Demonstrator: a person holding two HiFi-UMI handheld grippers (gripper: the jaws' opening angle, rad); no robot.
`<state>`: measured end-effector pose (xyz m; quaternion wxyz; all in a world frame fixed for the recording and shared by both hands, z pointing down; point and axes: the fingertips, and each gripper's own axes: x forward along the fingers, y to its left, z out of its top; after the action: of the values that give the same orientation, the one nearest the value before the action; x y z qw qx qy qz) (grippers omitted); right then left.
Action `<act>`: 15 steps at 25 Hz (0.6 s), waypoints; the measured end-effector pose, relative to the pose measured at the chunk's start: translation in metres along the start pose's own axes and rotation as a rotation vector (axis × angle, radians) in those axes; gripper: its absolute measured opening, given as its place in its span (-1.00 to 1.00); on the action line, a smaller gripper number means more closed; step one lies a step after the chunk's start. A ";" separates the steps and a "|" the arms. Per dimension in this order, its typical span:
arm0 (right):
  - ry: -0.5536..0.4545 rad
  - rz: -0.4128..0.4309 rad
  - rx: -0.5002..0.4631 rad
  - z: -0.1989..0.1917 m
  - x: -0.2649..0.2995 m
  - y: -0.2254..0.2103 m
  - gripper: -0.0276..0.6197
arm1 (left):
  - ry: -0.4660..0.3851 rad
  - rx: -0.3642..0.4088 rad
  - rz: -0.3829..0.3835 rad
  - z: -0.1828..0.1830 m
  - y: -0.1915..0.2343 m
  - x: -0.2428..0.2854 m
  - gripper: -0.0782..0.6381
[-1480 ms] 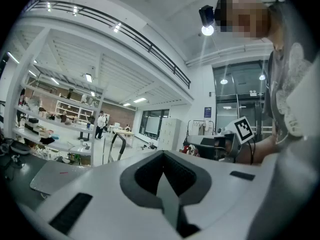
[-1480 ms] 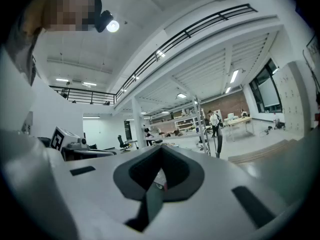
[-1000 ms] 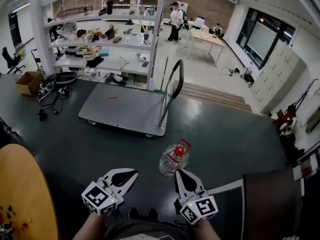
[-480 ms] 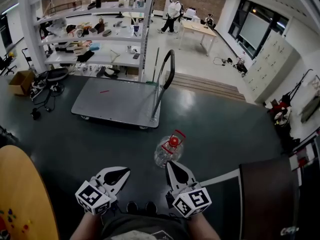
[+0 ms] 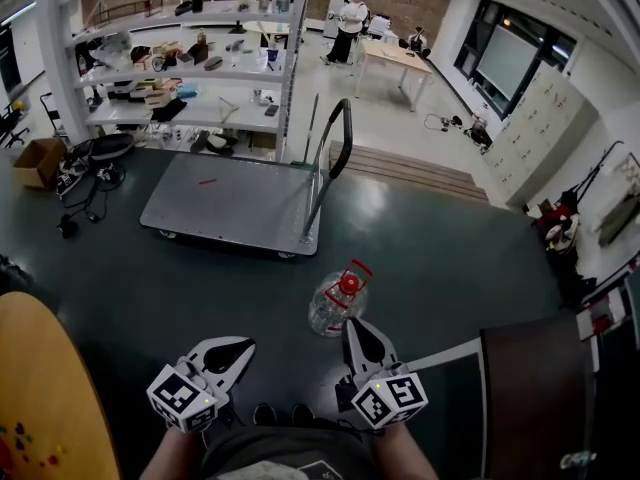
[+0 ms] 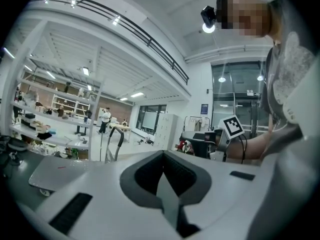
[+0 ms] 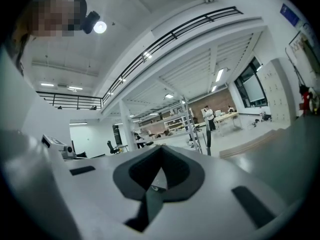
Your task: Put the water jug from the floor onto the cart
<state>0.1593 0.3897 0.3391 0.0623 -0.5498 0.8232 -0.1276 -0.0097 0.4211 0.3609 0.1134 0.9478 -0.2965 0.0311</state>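
So far nothing of the job is done: the water jug (image 5: 333,306) stands upright on the dark floor (image 5: 450,268), red cap up, just in front of you and slightly to your right. The cart (image 5: 225,203) waits farther off and to the left, its grey deck bare, with its push handle (image 5: 338,138) rising at the deck's right end, the end nearest the jug. Jug and cart are apart, with open floor between them.

Your left gripper (image 5: 238,348) has its jaws brought together with nothing between them; its own view shows the two tips meeting on empty air, looking out across the room toward the cart. Your right gripper (image 5: 355,328) is likewise closed on nothing. In the head view its tip shows just beside the near right edge of the jug, yet the right gripper view has no jug in it, so I judge it is held above the jug and not touching it.

What is left is everything that matters. You must part the jaws, come down to the jug, and take hold at the neck, the red carry handle, or the body between both grippers. Then lift it, carry it left and away from you, and set it upright on the deck. A clear jug of that build looks bulky and possibly heavy, so plan on both grippers sharing the load.
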 end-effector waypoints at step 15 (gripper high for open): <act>0.111 -0.248 0.020 -0.064 0.030 -0.125 -0.95 | 0.037 -0.070 0.052 -0.013 0.052 0.041 -0.76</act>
<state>0.2430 0.3259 0.4362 0.0056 -0.6387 0.7498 -0.1726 -0.0056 0.3598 0.3889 0.1513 0.9343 -0.3200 0.0413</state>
